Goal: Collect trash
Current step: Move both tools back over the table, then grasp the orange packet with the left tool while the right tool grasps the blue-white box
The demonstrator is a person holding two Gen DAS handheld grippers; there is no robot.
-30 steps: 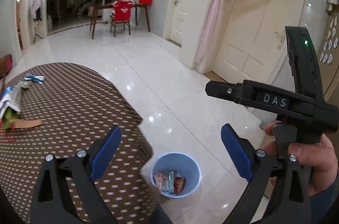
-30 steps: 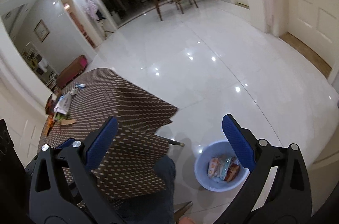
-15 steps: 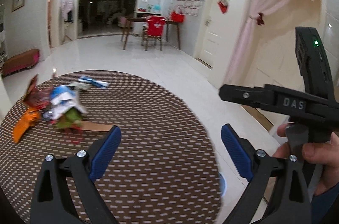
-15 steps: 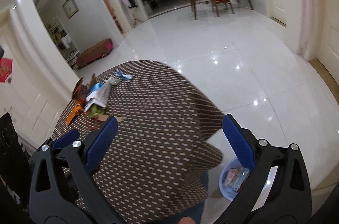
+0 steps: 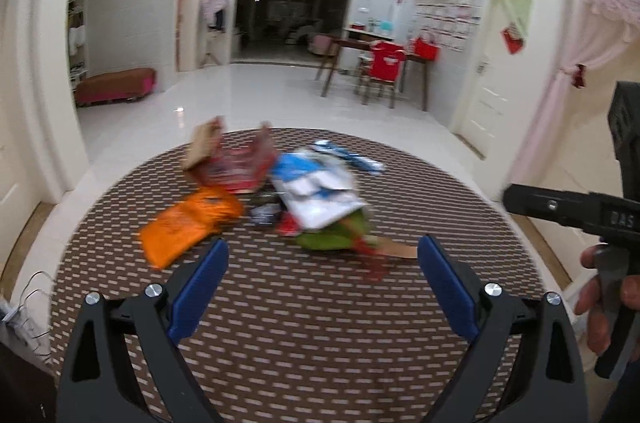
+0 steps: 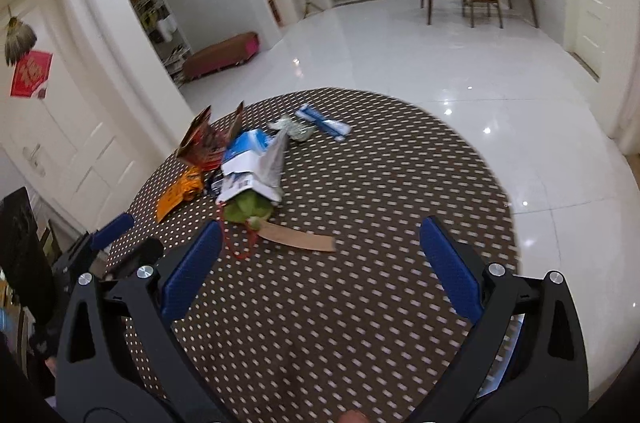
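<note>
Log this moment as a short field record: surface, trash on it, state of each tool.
surface: round table with brown dotted cloth
trash pile: orange wrapper, red packet, blue-white bag, green wrapper
loose pieces: cardboard strip, blue-white wrapper
left tool: open, empty, above the table
right tool: open, empty, above the table

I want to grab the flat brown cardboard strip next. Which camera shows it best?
The right wrist view: the cardboard strip lies sharp and whole on the table, running right from the green wrapper. In the left wrist view the strip is motion-blurred and only its right end shows clearly.
</note>
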